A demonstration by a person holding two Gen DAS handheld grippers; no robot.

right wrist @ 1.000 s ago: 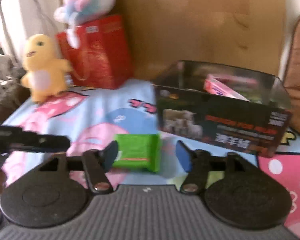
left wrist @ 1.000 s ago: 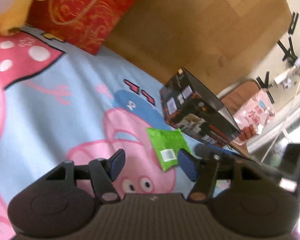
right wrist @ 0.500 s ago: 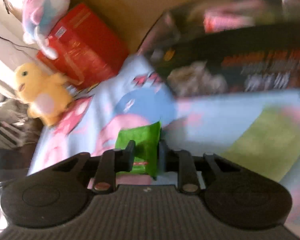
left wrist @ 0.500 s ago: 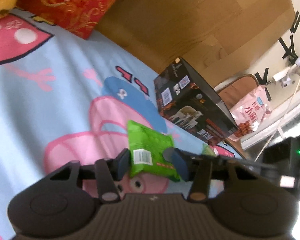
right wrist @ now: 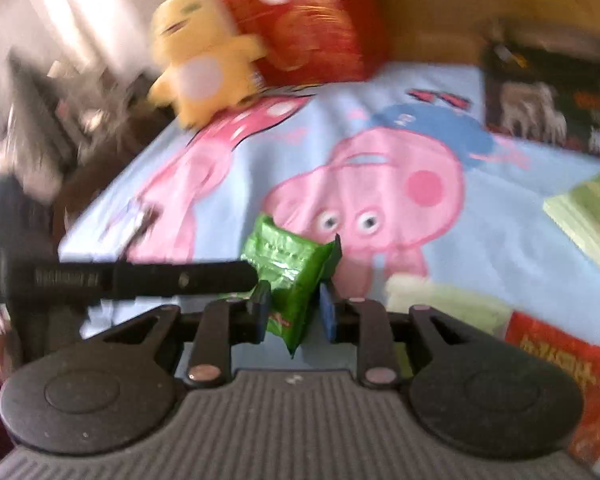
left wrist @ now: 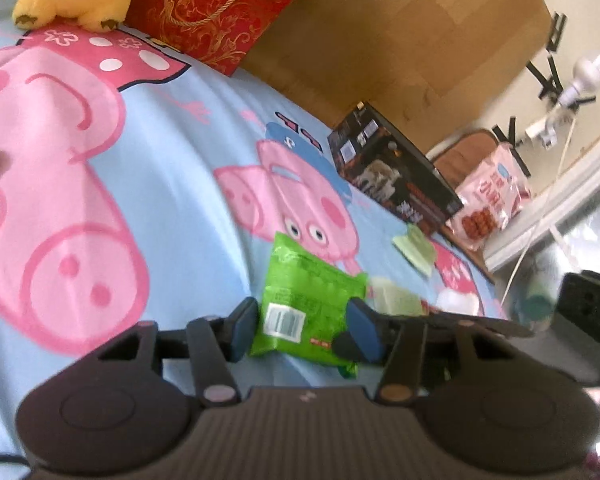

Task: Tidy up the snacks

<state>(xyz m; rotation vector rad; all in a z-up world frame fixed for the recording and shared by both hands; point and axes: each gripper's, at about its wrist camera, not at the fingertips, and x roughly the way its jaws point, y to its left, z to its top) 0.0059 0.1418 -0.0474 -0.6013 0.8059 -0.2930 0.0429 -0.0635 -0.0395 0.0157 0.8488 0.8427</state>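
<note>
While the green packet hangs between both tools above the cartoon sheet, the sorting looks to be in its early or middle part. The black box, which I take for the place the snacks belong, stands well apart at the far edge of the sheet, and what it holds cannot be made out. Left outside it are two pale green packets, one close to the box and one nearer the tools, a red packet at the near corner, and a pink bag just beside the box.

The right tool has its jaws close together, with the lower end of the green packet pinched between the blue pads so that it stands tilted up off the sheet; those jaws have just been easing apart a little, the packet between them. The left tool is spread wider across the packet's breadth, one pad against each edge as far as the blur allows; its jaws too have just been opening somewhat. One finger of each tool shows in the other's view, right at the packet.
</note>
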